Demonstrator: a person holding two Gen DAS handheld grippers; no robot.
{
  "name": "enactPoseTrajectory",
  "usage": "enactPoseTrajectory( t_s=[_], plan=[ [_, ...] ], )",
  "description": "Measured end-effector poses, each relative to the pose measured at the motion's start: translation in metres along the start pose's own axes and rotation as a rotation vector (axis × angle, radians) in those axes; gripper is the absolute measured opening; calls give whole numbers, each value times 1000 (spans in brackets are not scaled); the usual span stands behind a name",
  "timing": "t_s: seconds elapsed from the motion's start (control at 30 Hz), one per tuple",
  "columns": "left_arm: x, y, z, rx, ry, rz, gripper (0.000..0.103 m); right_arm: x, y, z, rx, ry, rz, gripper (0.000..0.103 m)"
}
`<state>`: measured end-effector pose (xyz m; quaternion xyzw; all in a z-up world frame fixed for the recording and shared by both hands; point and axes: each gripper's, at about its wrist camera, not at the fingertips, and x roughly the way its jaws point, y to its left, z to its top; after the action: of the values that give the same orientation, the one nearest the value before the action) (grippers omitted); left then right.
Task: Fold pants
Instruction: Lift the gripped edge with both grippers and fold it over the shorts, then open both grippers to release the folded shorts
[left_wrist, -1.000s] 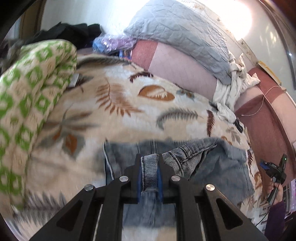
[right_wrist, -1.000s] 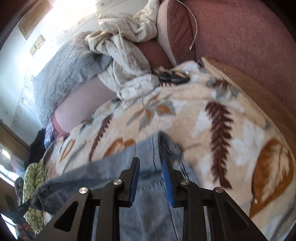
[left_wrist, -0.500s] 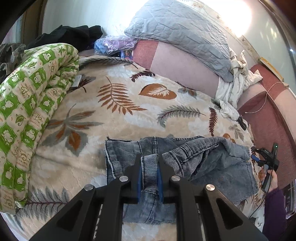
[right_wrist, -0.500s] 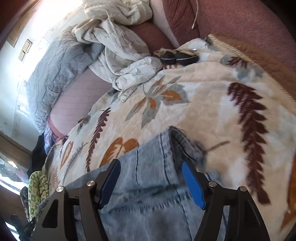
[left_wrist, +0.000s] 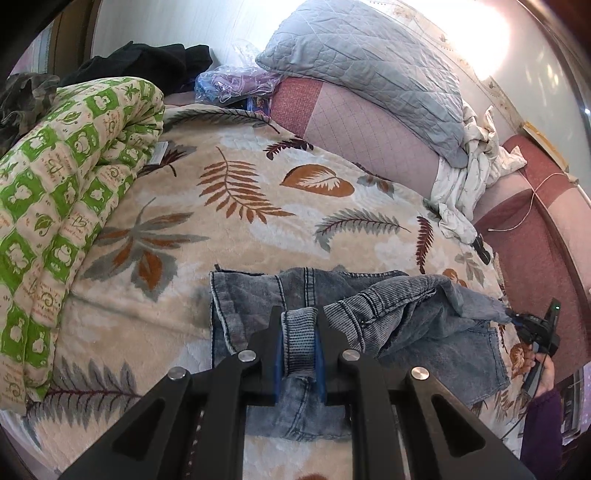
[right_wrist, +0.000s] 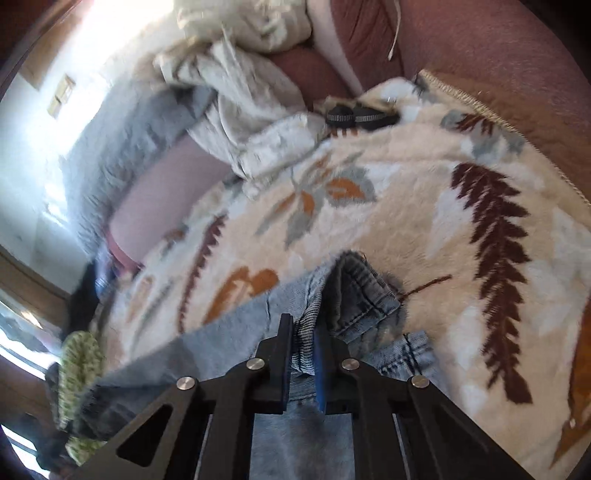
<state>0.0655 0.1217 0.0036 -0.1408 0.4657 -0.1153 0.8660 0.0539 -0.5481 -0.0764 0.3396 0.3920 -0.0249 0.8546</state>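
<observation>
The left hand-held gripper (left_wrist: 298, 345) is clenched on a bunched fold of denim low in the centre of the left wrist view, its blue pads squeezing a ribbed edge of the pants (left_wrist: 424, 332). The right hand-held gripper (right_wrist: 303, 354) has its jaws pinched tight on another ribbed edge low in the centre of the right wrist view, with cloth plainly caught between the pads; in the left wrist view that same tool shows at the far right edge, held in a person's hand (left_wrist: 543, 369), with the denim drawn out toward it. Gripping two separate edges like this looks meant to control the garment from both ends, so one part can be lifted and laid over the other without the cloth slumping. The pants lie partly doubled over on the leaf-patterned blanket (left_wrist: 240, 206) that covers the bed, filling the lower middle of both views. A folded green-and-cream quilt (left_wrist: 62, 206) lies at the left of the left wrist view, a grey pillow (left_wrist: 369, 66) lies at the upper right, and crumpled white bedding (right_wrist: 236, 96) sits at the top of the right wrist view, all well apart from the denim.
</observation>
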Motion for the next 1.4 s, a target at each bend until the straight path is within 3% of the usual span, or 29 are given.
enactPoseTrajectory(
  t_s=[0.27,0.53,0.8,1.0,1.4],
  plan=[
    [-19,4,-21,1,-1,-24,15,-72,-6,-20,0,-55,39,11],
    [-33,17,-62,4,14,-49,15,-109,-47,-73,26,-23,7,11],
    [-20,39,-96,-36,78,-35,15,-102,-72,-104,52,16,-47,11],
    [-20,41,-98,-39,74,-37,15,-93,-84,-109,69,22,-104,11],
    [-5,59,-104,-113,105,-52,15,-89,-91,-111,87,28,-120,14]
  ],
)
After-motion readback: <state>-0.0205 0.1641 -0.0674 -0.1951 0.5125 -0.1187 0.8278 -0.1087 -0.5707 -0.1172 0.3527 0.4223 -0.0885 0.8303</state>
